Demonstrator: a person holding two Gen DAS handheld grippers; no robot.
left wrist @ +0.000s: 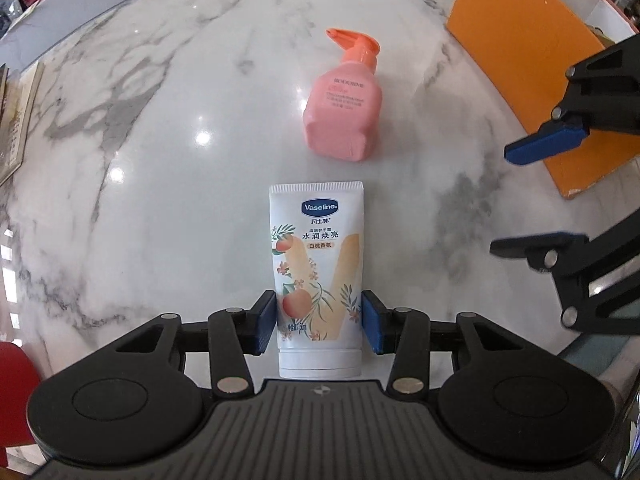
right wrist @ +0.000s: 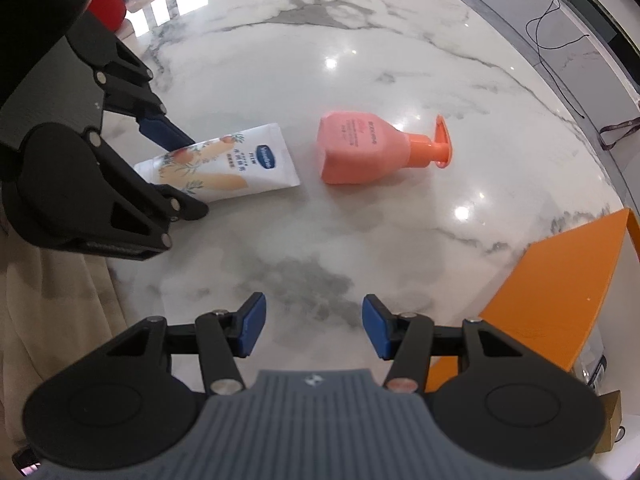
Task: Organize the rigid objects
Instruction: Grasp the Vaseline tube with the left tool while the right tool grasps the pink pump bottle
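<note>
Your left hand-held gripper (left wrist: 319,326) is clamped on the Vaseline tube (left wrist: 318,276): both blue pads (left wrist: 371,326) press its flanks just above the white cap. The tube is soft white plastic, flat-crimped at the far end, printed with peaches and leaves. It lies on the tabletop (left wrist: 160,160), glossy white marble with grey veins and bright ceiling glints.

In the left wrist view the tube runs from 6 o'clock up toward centre. At 12 o'clock from its crimped end, apart from it, lies the pink pump bottle (left wrist: 344,114): matte, squarish shoulders, flat base toward you, orange pump head pointing away. It lies on its side.

At 2 o'clock sits the orange box (left wrist: 520,40), smooth card, flat faces, sharp corners, its edge on the marble.

Your right hand-held gripper (right wrist: 314,328) stands narrow but parted, nothing between its blue pads, only bare marble beneath. In the left wrist view its black linkage enters at 3 o'clock.

From the right wrist view, the tube is at 10 o'clock under the left hand-held gripper's black arms, the bottle at 1 o'clock, the box at 4 o'clock. A black cable (right wrist: 556,20) trails at the far edge.
</note>
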